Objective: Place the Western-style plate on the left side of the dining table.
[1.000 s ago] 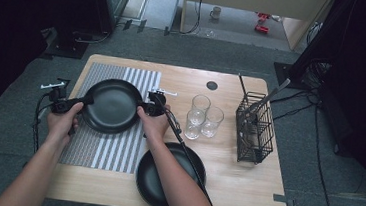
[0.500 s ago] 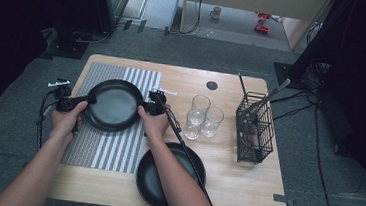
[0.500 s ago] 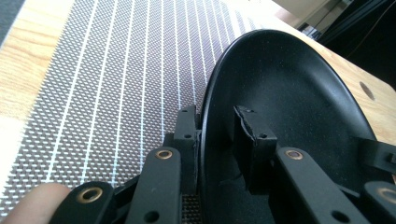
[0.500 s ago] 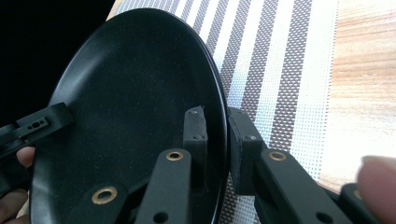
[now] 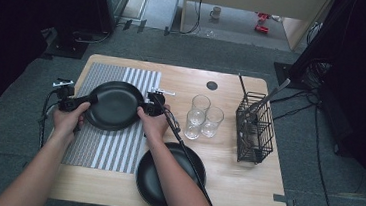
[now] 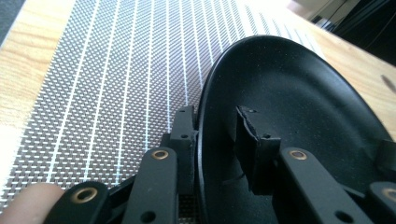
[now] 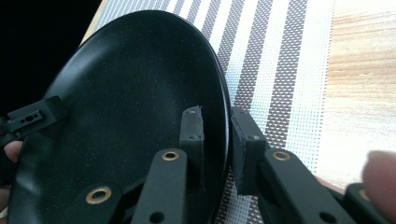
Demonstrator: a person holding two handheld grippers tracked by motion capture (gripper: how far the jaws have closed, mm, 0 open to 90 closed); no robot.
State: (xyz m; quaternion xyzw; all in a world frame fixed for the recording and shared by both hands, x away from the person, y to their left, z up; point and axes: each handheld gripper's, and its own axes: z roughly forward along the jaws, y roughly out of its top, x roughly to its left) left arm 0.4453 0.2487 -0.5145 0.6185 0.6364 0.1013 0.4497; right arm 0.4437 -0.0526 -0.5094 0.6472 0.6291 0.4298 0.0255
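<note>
Two-handed release under way, by the look of it: straddling opposite edges of the round matte-black plate with the left gripper and the right gripper, so as to keep it level across its width while setting it down.

Lying flat on the grey-and-white striped woven placemat, toward the left of the pale wooden table, and most likely being left there as a place setting.

On the left: having just been opening, with the rim between the jaws; outer pad sitting close against the rim's outside, inner pad standing clear of the plate's wall, so no longer pinching.

On the right: likewise bracketing the rim rather than squeezing it, inner pad showing a dark gap to the edge, outer one just beside it.

Keeping both pairs of jaws aligned with the rim, probably for sliding off outward without dragging the plate across the mat.

Waiting nearer the person: a second black round plate. Standing well apart to the right, out of the way: three clear drinking glasses and a black wire cutlery basket.
</note>
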